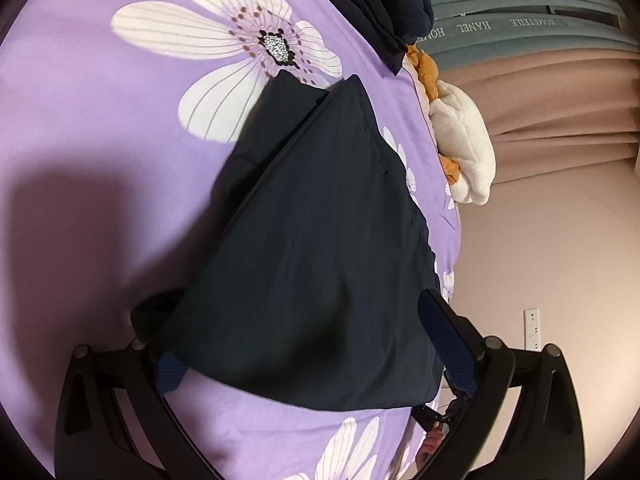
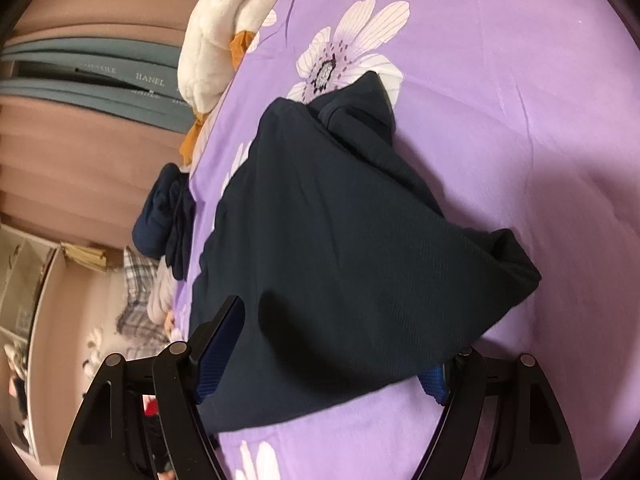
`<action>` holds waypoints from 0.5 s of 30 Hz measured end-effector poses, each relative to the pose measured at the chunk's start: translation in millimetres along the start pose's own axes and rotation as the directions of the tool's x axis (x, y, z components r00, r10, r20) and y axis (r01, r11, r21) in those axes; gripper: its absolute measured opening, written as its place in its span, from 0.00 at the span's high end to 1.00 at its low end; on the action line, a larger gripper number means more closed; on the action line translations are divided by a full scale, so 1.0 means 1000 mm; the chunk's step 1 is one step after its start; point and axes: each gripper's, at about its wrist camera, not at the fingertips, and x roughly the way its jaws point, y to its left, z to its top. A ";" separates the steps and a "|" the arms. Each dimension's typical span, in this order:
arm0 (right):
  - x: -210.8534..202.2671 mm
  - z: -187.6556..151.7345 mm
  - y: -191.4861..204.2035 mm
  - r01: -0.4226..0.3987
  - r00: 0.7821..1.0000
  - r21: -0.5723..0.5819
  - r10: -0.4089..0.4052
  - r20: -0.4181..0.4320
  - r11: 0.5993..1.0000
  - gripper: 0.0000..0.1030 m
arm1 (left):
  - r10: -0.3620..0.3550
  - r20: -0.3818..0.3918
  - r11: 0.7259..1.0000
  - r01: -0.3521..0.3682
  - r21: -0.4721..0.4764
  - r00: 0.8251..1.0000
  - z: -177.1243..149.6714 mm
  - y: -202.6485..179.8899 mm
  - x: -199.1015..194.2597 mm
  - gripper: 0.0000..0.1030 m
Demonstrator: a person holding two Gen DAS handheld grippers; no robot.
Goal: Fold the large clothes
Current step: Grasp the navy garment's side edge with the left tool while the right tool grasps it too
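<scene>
A dark navy garment (image 1: 312, 240) lies partly folded on the purple flowered bedspread (image 1: 100, 100). It also shows in the right wrist view (image 2: 340, 248). My left gripper (image 1: 308, 344) is open, its blue-padded fingers (image 1: 452, 340) straddling the garment's near edge, with cloth lying between them. My right gripper (image 2: 328, 356) is open too, its fingers (image 2: 220, 352) standing either side of the garment's near edge. A bunched corner of the garment (image 2: 516, 264) sticks out to the right.
A stack of folded dark clothes (image 1: 372, 4) sits at the bed's far edge, also seen in the right wrist view (image 2: 168, 220). A white plush toy with orange parts (image 1: 460, 140) lies at the bed's edge (image 2: 216, 52). Pink curtains (image 1: 560, 100) hang beyond.
</scene>
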 end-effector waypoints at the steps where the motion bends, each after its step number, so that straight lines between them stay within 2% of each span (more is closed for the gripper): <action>1: 0.001 0.001 0.001 0.001 1.000 -0.002 -0.001 0.002 1.000 0.23 | 0.009 -0.003 1.000 -0.008 0.009 1.000 0.002 -0.001 0.000 0.07; 6: 0.003 0.003 0.014 0.021 0.999 -0.050 -0.020 0.032 0.999 0.23 | 0.057 -0.022 0.997 -0.056 0.051 0.998 0.007 -0.002 0.001 0.23; 9: 0.004 0.006 0.027 0.036 0.999 -0.122 -0.033 0.032 0.992 0.23 | 0.116 -0.064 0.987 -0.107 0.123 0.991 0.008 -0.011 0.006 0.32; 12: 0.008 0.011 0.037 0.056 0.998 -0.194 -0.053 0.022 0.979 0.23 | 0.141 -0.097 0.975 -0.121 0.188 0.985 0.008 -0.016 0.013 0.33; 15: 0.017 0.018 0.030 0.098 0.995 -0.158 -0.098 0.009 0.983 0.23 | 0.156 -0.132 0.969 -0.126 0.214 0.979 0.008 -0.012 0.022 0.34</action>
